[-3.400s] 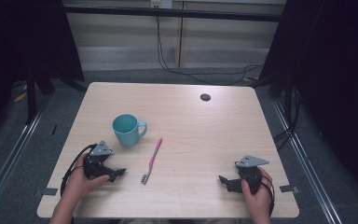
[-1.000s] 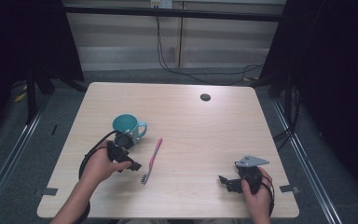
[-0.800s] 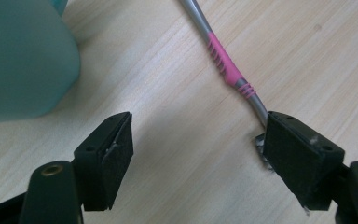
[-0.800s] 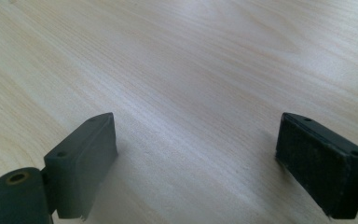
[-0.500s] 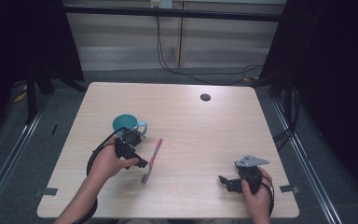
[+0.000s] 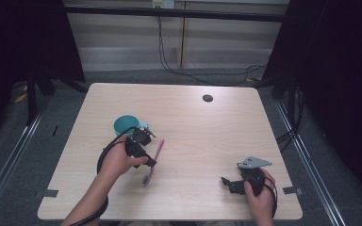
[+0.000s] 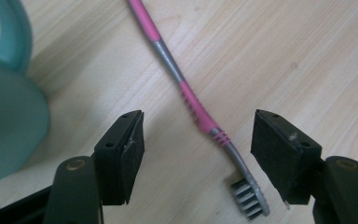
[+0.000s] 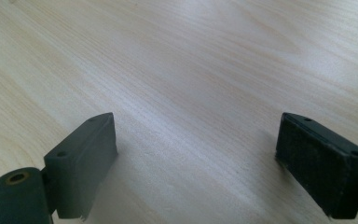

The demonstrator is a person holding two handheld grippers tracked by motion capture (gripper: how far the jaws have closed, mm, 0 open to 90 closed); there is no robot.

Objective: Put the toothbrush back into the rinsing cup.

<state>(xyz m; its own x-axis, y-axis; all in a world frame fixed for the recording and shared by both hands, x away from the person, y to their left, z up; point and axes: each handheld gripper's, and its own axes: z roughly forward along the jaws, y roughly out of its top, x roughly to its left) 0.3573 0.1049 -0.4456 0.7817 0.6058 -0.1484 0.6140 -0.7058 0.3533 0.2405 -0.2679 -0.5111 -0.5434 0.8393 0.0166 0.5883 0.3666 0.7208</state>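
Count: you had one toothbrush [image 6: 152, 158], one teal mug [image 6: 124, 124], one small dark round disc [image 6: 208, 98] and two grippers on the pale wooden table [image 6: 193, 127].
Toothbrush: it lay flat on the wood at about 8 o'clock from the table's middle, pink handle with grey sections, bristle head [image 7: 250, 200] toward your edge of the table, handle tip pointing toward 1 o'clock in the high view.
Mug: it stood upright at 10 o'clock from the toothbrush, just beside it; the inside could not be seen well enough to tell any contents. In the left gripper view its teal wall [image 7: 7, 116] and handle [image 7: 16, 32] sat at the left edge.
Disc: it sat at 12 o'clock, near the far edge, well apart from everything else.
Left gripper [image 7: 198, 149]: your jaws were spread wide, one on each side of the toothbrush's neck near the head, neither pad touching it; nothing was gripped.
Right gripper [image 8: 196, 163]: your jaws were spread wide over bare wood, holding nothing. In the high view it [image 6: 227, 182] sat at 5 o'clock, near your edge.
Hands: your left hand [image 6: 118, 162] held its gripper beside the mug; your right hand [image 6: 259, 188] held the other near the table's near edge.
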